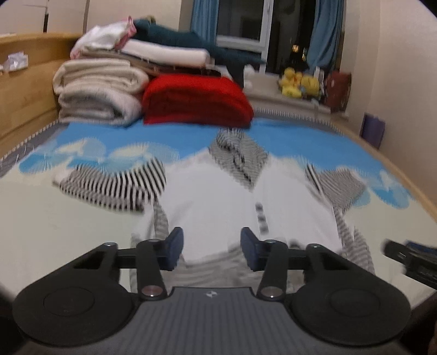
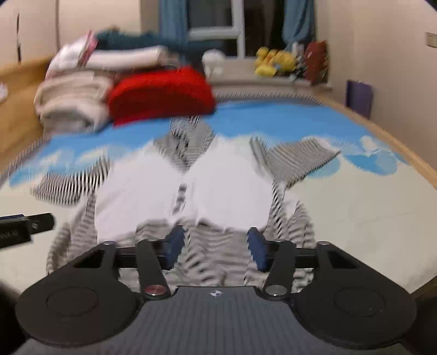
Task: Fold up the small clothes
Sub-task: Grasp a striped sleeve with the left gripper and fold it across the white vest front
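The bed (image 1: 41,232) carries the small striped garment (image 1: 218,191) spread flat, its hem just ahead of both sets of fingers. The left gripper (image 1: 210,247) and right gripper (image 2: 214,245) hang spread, holding nothing (frames blurred). Best to pinch matching hem corners, then lift evenly toward the collar.

I see dim, warm indoor light and a dark window (image 1: 240,19). Motion blur smears both views. Fisheye edges bend, corners black.
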A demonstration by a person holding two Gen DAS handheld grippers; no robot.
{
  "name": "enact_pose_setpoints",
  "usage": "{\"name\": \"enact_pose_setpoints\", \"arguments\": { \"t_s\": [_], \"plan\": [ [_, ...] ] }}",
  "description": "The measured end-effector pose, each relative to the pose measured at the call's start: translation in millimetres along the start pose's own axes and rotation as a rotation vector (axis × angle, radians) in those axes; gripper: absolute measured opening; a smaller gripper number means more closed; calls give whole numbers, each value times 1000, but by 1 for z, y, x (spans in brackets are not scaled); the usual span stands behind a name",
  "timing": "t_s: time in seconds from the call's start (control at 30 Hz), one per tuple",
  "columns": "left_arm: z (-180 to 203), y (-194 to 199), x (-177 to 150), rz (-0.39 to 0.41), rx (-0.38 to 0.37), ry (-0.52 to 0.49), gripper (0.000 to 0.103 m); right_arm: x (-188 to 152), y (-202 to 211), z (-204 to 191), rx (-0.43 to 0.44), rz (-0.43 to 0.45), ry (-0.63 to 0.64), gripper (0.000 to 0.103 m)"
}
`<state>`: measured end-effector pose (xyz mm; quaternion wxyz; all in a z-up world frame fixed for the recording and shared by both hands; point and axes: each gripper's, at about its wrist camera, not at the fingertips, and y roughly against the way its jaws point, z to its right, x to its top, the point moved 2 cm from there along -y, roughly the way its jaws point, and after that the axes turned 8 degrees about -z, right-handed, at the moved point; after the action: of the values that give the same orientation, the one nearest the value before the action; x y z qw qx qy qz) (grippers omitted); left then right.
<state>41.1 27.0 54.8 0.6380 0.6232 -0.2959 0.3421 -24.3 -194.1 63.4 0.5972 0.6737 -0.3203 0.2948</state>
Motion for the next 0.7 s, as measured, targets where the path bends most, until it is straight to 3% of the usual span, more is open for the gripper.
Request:
{"name": "enact_pose_setpoints", "arguments": {
  "t_s": [0.17,0.33,0.5,0.57,0.63,0.7],
  "plan": [
    [-30,-24,59,73,-4,-51,47,38,13,33,12,94,-32,50],
    [-74,-99,96,17,87,-54,47,86,5,64,-25,187,83,53],
    [-137,-173,102,-32,104,131,47,107,-38,92,-111,130,93,53],
    [-163,-194,97,-59,114,194,41,104,-62,101,-136,73,66,53],
    [-187,-215,94,-75,159,189,37,102,-75,106,-142,24,41,51],
    [-212,-229,93,-90,208,195,37,101,-79,110,-140,28,8,43]
  ]
}}
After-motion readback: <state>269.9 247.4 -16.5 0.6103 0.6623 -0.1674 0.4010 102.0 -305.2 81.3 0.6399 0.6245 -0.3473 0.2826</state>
